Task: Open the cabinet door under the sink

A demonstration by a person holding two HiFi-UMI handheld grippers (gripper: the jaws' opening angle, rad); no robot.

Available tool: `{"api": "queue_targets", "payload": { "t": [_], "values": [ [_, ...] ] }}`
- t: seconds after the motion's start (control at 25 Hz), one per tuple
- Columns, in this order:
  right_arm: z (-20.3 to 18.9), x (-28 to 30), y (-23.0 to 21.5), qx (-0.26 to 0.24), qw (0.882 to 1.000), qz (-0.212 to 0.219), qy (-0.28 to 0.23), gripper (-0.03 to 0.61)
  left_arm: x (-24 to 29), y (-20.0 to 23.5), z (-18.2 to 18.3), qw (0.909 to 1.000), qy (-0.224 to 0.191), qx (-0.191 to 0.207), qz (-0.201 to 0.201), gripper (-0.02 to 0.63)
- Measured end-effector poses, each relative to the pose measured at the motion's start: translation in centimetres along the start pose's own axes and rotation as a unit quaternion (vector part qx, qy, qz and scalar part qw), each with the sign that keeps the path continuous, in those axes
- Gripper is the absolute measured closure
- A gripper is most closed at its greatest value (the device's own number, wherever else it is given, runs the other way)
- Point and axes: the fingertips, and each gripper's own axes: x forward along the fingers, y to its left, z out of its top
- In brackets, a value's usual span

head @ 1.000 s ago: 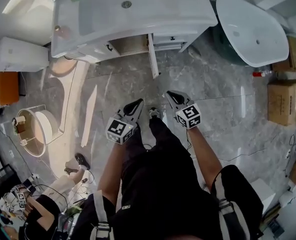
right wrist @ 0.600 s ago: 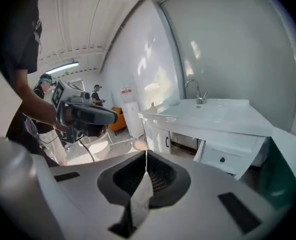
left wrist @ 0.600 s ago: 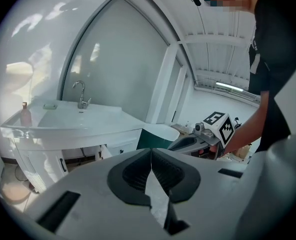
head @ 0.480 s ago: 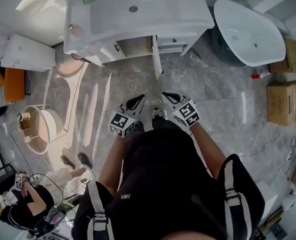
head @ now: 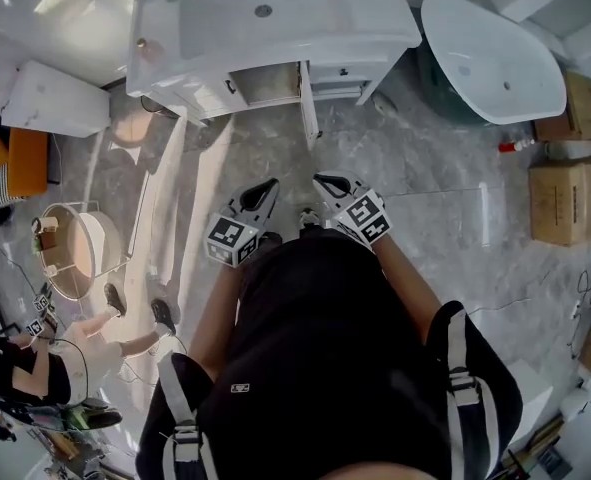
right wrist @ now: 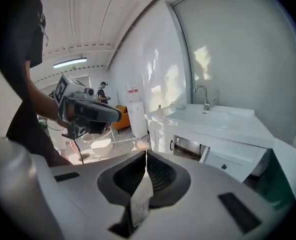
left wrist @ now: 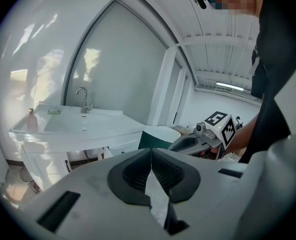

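Note:
A white sink vanity [head: 275, 18] stands at the top of the head view. Its cabinet door [head: 307, 103] hangs open, edge-on toward me, and the dark opening [head: 265, 83] shows to its left. My left gripper [head: 267, 184] and right gripper [head: 320, 180] are held side by side close to the body, well short of the cabinet. Both are shut with nothing between the jaws. The left gripper view shows its pads [left wrist: 151, 151] meeting, with the vanity [left wrist: 77, 126] beyond. In the right gripper view, the shut right gripper [right wrist: 145, 154] points toward the open door [right wrist: 206, 154].
A white bathtub [head: 495, 58] stands right of the vanity. Cardboard boxes [head: 565, 203] sit at the right edge. A white box [head: 55, 98] and a round basin on a stand [head: 70, 253] are at the left. Another person [head: 35, 363] is at the lower left.
Both grippers have drawn slightly back toward the body and stayed shut. The cabinet door remains open. The other person at the lower left has shifted position.

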Motion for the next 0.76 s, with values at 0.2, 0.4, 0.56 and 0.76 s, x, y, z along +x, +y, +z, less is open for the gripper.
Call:
{"api": "queue_targets", "payload": {
  "t": [0.2, 0.4, 0.56, 0.76],
  "values": [
    [-0.6, -1.0, 0.2, 0.0, 1.0, -0.002, 0.005, 0.515, -0.1, -0.8, 0.6, 1.0, -0.008, 0.002, 0.001, 0.598],
    [-0.5, -1.3, 0.0, -0.001, 1.0, -0.006, 0.002, 0.515, -0.2, -0.6, 0.7, 0.9999, -0.011, 0.01, 0.004, 0.598],
    [-0.5, -1.4, -0.1, -0.002, 1.0, -0.004, -0.004, 0.515, -0.7, -0.2, 0.6, 0.9997, -0.012, 0.009, 0.016, 0.598],
    [-1.2, -2.0, -0.1, -0.002, 1.0, -0.002, -0.002, 0.515, -1.3, -0.6, 0.4, 0.9994, -0.017, 0.003, 0.029, 0.598]
  ]
}}
